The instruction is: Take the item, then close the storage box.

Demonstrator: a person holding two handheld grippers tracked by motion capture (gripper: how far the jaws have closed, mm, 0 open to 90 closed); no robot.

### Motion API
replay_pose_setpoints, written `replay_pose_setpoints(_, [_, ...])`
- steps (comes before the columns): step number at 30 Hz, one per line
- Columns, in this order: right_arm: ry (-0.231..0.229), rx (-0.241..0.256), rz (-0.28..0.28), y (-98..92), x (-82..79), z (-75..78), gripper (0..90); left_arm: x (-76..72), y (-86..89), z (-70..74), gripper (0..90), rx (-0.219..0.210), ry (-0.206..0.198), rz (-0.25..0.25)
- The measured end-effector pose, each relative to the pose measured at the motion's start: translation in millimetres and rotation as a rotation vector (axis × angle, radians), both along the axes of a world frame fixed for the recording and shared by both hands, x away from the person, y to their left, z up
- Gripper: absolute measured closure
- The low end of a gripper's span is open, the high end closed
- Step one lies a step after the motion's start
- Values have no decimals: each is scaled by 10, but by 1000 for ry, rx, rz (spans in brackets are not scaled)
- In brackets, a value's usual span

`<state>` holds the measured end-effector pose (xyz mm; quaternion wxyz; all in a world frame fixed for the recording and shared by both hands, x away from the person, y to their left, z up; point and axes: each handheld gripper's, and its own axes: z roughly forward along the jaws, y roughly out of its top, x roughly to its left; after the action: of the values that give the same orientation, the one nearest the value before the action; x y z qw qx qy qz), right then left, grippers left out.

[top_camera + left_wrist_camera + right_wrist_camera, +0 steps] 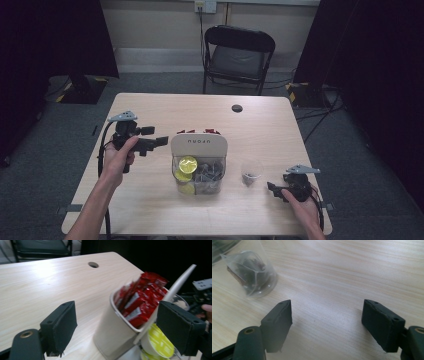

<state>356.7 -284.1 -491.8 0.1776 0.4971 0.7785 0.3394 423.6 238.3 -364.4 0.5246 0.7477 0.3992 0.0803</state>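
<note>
One organizer (199, 145) stands near the middle of the worktop (150, 105); it has a white rear part and a clear front part. The rear compartment holds red sachets (140, 300), too many and too packed to count; the front holds yellow-lidded capsules (187, 164), of which at least three are seen in the high view, beside a heap of grey packets (209, 172) that I cannot count. One clear cup (251, 171) stands just to the right of the organizer, apart from it, with something dark inside; in the right gripper view it looks like one tea bag (249, 267).

The left gripper (161, 142) is to the left of the organizer, near its white wall; its fingers (60, 327) are wide open and hold nothing, and in the left gripper view the organizer lies between them, but I cannot tell if they touch it. The left hand (121, 157) holds the gripper above the worktop, forearm coming from the bottom edge.

The right gripper (274, 189) is low over the worktop near the front right corner, to the right of the cup; its fingers (277, 322) are wide open over bare wood, holding nothing. The right hand (300, 200) grips it from behind.
</note>
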Motion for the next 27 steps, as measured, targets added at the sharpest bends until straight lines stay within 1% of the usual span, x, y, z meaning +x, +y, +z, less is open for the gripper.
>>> replay_pose_setpoints(2, [-3,-10,-2,9,-11,-2,241,15,29,-1,164,10,-3,27])
replay_pose_setpoints(4, [-14,-18,1,16,-26,-12,235,31,32,-9,164,9,-9,46])
replay_pose_setpoints(5, [-14,-18,1,16,-26,-12,235,31,32,-9,164,9,-9,46])
replay_pose_setpoints(6, [-23,-38,4,32,-35,-18,229,46,30,-16,164,15,-10,54])
replay_pose_setpoints(7, [-24,-39,7,39,-37,-21,221,65,13,-29,164,20,-8,59])
replay_pose_setpoints(8, [-29,-49,8,50,-37,-27,207,65,13,-29,164,20,-8,59])
replay_pose_setpoints(9, [-34,-62,14,59,-36,-35,194,89,-6,-45,164,29,-9,60])
replay_pose_setpoints(12, [-35,-62,10,64,-32,-38,186,121,-28,-70,164,30,-6,64])
replay_pose_setpoints(15, [-40,-61,3,65,-30,-47,169,159,-72,-113,164,39,9,57])
replay_pose_setpoints(17, [-49,-56,-1,69,-35,-57,161,160,-91,-119,164,44,10,51])
replay_pose_setpoints(21, [-61,-49,-3,65,-50,-71,159,157,-92,-118,164,38,6,46])
replay_pose_setpoints(22, [-74,-45,-5,64,-58,-83,157,166,-100,-134,164,32,3,47])
replay_pose_setpoints(24, [-74,-45,-10,69,-62,-83,157,175,-91,-156,163,36,-5,46])
replay_pose_setpoints(25, [-74,-45,-10,69,-63,-83,157,175,-91,-156,160,36,-5,46])
replay_pose_setpoints(26, [-75,-47,-10,70,-63,-83,157,190,-89,-189,159,24,8,57])
replay_pose_setpoints(27, [-75,-48,-10,70,-64,-83,157,190,-89,-189,159,24,8,57])
